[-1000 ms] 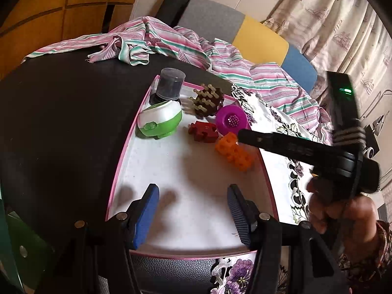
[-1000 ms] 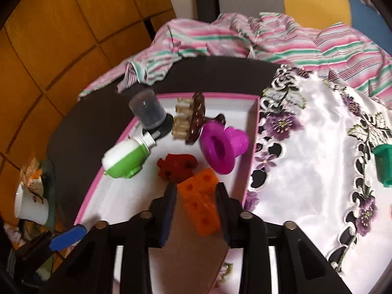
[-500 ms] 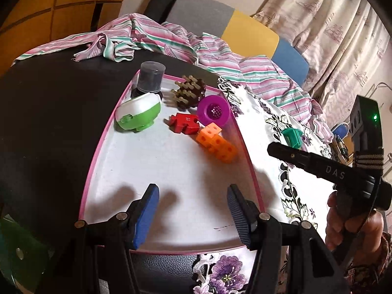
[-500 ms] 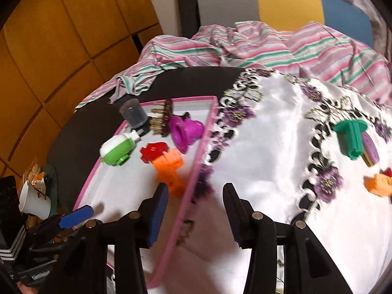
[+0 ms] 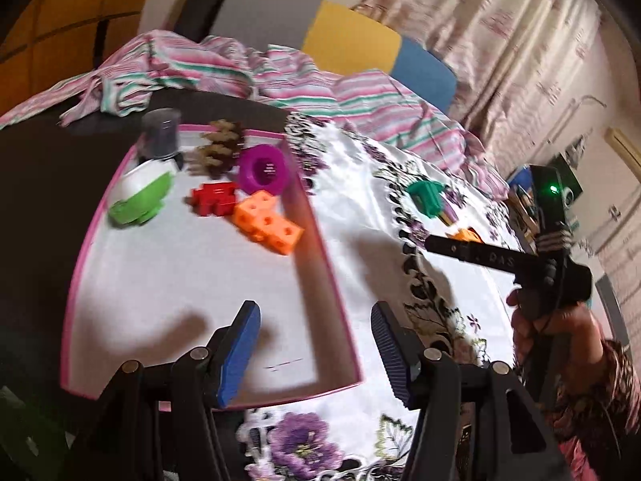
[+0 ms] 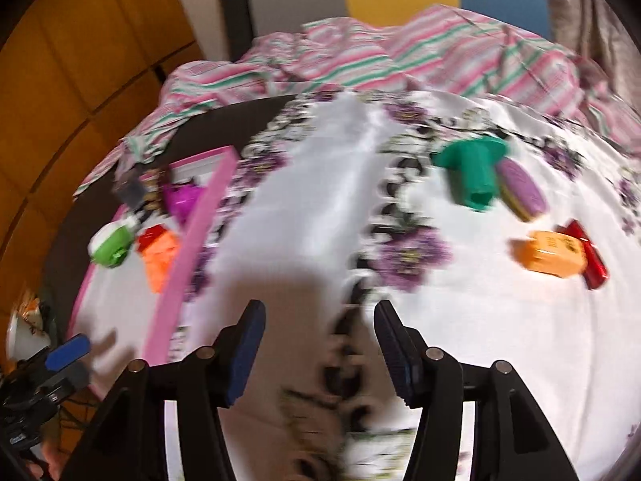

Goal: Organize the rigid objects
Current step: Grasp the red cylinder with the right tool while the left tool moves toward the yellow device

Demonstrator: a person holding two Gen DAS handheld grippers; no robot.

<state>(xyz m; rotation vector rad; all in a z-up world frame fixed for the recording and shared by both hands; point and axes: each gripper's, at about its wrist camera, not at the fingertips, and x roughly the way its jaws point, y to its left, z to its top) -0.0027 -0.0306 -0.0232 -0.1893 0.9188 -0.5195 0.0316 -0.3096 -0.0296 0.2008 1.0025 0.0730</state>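
Note:
A pink-rimmed white tray (image 5: pixel 80 264) holds a green-and-white piece (image 5: pixel 140 196), a grey cylinder (image 5: pixel 160 132), a brown toothed piece (image 5: pixel 220 146), a magenta ring (image 5: pixel 264 168), a red block (image 5: pixel 212 198) and orange cubes (image 5: pixel 268 222). My left gripper (image 5: pixel 314 312) hangs open over the tray's near right corner, nothing between its fingers. My right gripper (image 6: pixel 320 312) hovers over the floral cloth (image 6: pixel 320 184), its jaws opening and empty. Ahead of it on the cloth lie a green T-shaped piece (image 6: pixel 472 172), a purple oval (image 6: pixel 521 188), an orange box (image 6: pixel 549 256) and a red piece (image 6: pixel 589 252).
A striped pink garment (image 5: pixel 280 76) is bunched along the table's far edge, against a chair back (image 5: pixel 352 44). Dark bare tabletop (image 5: pixel 36 184) lies left of the tray. A hand (image 5: pixel 561 332) holds the right gripper at the right. A cup (image 6: pixel 22 332) stands at the far left.
The right gripper let go of the orange cubes, left them in the tray and swung right over the cloth with its jaws widening. The left gripper drifted right toward the tray's right rim.

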